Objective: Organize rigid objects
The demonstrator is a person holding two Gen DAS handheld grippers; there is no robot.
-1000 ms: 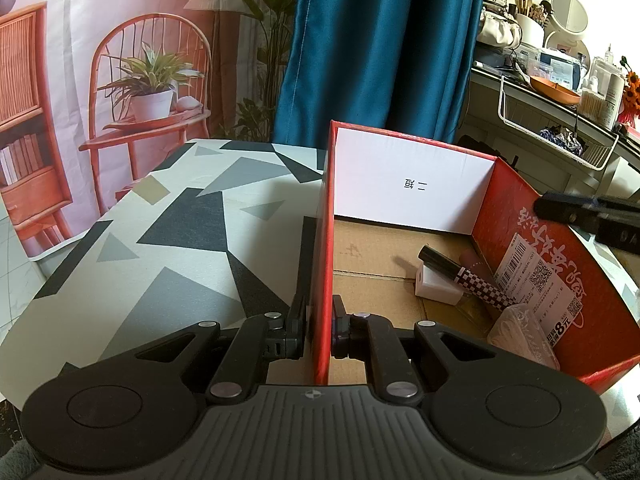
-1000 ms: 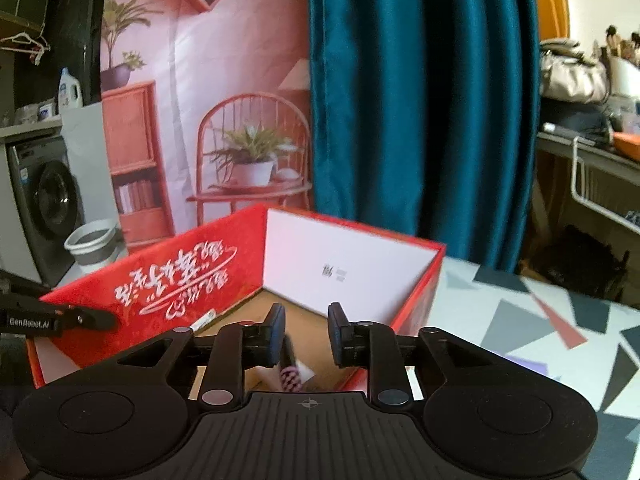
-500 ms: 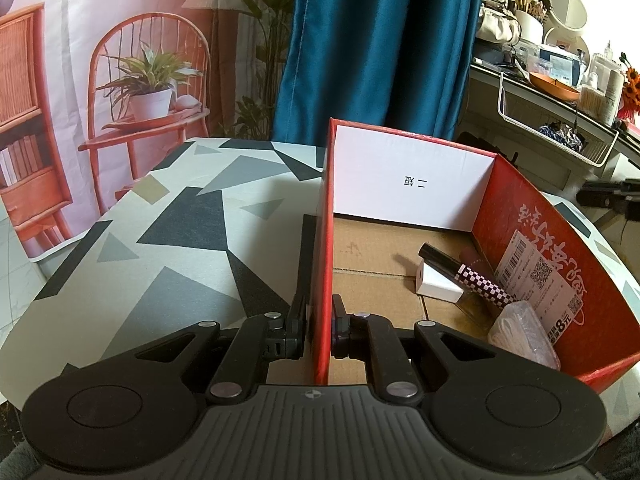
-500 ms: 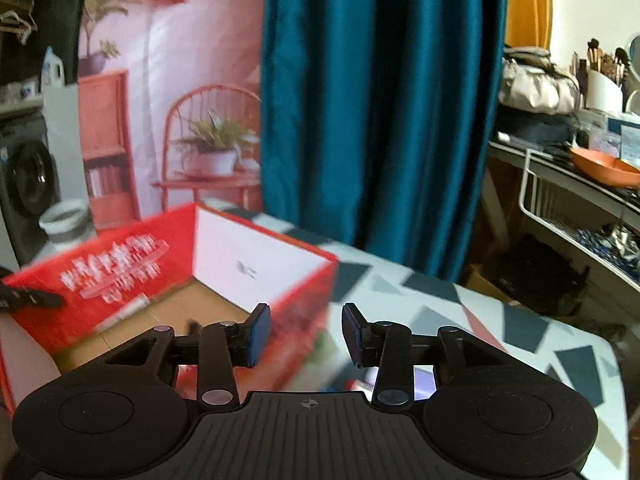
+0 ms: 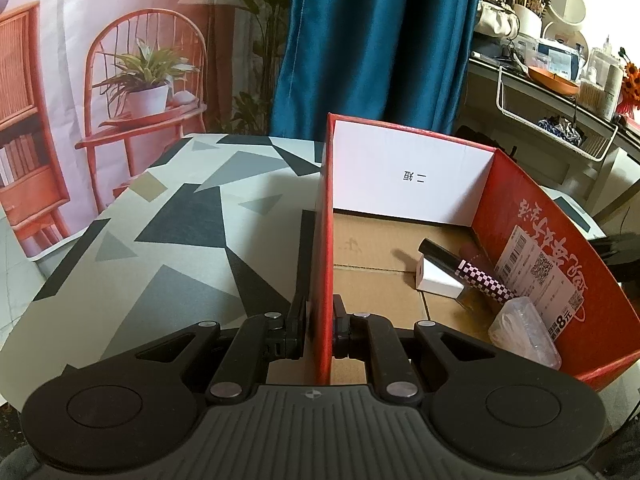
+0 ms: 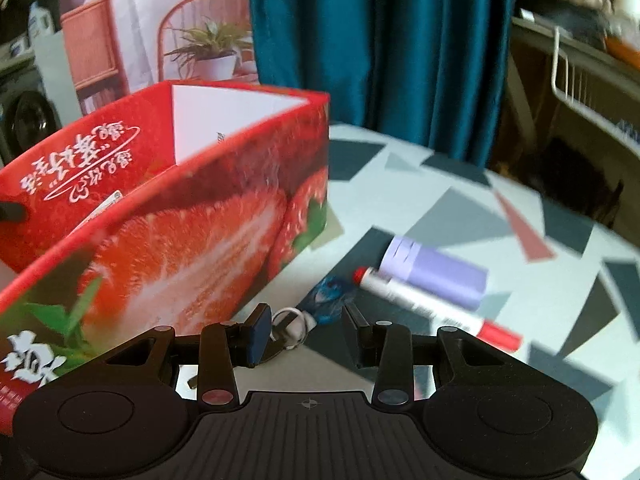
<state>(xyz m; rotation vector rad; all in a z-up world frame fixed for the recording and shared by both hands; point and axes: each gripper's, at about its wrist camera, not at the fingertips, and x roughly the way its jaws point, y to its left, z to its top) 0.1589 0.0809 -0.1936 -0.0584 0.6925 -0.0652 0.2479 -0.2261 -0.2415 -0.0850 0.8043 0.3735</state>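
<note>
Left wrist: left tool [image 5: 319,330] clamped on the red box [image 5: 532,248] wall. Box sits on the bench [image 5: 168,240]; inside lie a checkered tube [image 5: 476,276], a white block [image 5: 438,282] and a clear packet [image 5: 524,332].

Right wrist: right tool [image 6: 306,330] apart, gripping nothing, above the bench beside the box; red-capped marker [image 6: 432,308], lilac cylinder [image 6: 436,268] and blue wrapper [image 6: 330,294] lie near.

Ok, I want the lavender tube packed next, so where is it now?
In the right wrist view the lavender tube lies on the patterned table, right of the red box, just behind the red-capped marker.
</note>
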